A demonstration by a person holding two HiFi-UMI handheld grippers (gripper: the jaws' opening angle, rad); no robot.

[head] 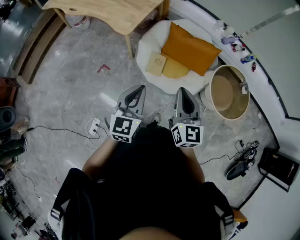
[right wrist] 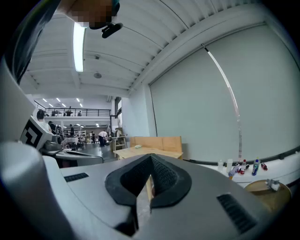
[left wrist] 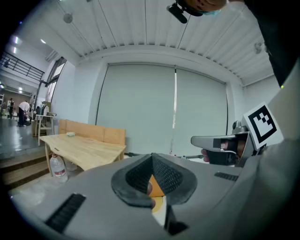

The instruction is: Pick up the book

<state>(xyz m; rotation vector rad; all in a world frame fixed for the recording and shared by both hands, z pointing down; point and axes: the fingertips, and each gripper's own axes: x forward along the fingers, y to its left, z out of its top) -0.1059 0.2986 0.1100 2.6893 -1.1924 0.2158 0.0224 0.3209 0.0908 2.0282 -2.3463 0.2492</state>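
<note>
Left tool (head: 139, 89) closed; book (head: 156, 63) lies lengthwise, pointing away.

The grey marbled floor (head: 70, 89) bears a light wooden table (head: 112, 14), a white beanbag seat (head: 149, 40), a round tan tub (head: 228, 93) and a white power strip (head: 93, 126) with a black cable. A plastic bottle (head: 80, 22) stands beside a table leg. On the beanbag seat lie a tan book (head: 156, 62), a yellow cushion (head: 176, 69) touching it, and a large orange cushion (head: 189, 48).

Grey marble-like floor (head: 70, 84) — wooden table (head: 112, 14), perhaps a white beanbag (head: 146, 44).
</note>
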